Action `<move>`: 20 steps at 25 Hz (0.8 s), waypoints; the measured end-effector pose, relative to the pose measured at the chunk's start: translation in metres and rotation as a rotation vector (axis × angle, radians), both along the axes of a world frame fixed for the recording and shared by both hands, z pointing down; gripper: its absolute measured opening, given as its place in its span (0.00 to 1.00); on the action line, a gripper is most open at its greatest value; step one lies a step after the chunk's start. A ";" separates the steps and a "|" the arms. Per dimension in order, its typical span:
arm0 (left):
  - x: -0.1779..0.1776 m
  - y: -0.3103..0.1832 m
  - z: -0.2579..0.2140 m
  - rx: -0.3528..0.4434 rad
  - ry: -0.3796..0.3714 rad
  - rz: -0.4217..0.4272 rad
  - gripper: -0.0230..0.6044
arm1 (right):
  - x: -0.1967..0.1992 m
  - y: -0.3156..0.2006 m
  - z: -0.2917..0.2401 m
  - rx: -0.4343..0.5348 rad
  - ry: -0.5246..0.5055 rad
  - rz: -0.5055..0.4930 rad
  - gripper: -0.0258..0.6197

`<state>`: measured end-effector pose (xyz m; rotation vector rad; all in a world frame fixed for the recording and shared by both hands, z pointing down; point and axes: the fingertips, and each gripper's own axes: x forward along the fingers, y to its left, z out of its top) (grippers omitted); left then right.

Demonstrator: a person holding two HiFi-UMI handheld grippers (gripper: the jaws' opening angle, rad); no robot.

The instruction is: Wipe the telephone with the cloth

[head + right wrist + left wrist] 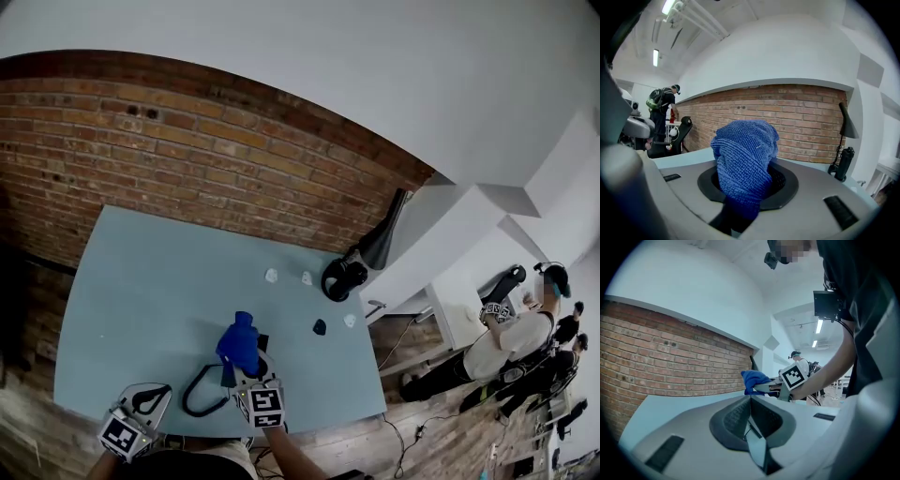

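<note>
My right gripper (246,364) is shut on a blue cloth (239,341), which bunches up out of its jaws over the near part of the pale blue table (150,300). In the right gripper view the cloth (743,152) fills the middle and hides the gripper (740,199) tips. A black object that looks like the telephone (342,277) stands at the table's far right edge, well beyond the cloth; it also shows small as the telephone (840,164). My left gripper (145,401) is at the near left edge, its jaws closed together on nothing (750,401).
A black looped cable (200,391) lies between the grippers. Small white bits (271,276) and a dark piece (320,327) dot the table's right half. A black lamp (384,239) leans by the brick wall (187,159). People (511,342) stand by a white desk (459,314) to the right.
</note>
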<state>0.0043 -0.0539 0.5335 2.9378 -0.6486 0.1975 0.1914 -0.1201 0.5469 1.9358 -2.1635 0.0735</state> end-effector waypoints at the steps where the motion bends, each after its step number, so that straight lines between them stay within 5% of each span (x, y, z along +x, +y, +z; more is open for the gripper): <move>1: 0.003 0.000 0.000 0.007 -0.007 0.002 0.07 | 0.004 -0.006 -0.001 0.003 0.003 -0.001 0.25; 12: 0.005 0.002 0.012 -0.044 -0.012 -0.023 0.07 | 0.047 -0.054 0.034 -0.052 0.053 0.051 0.25; 20: -0.006 0.001 0.023 -0.122 -0.015 -0.057 0.07 | 0.067 -0.077 0.106 -0.251 0.036 0.076 0.25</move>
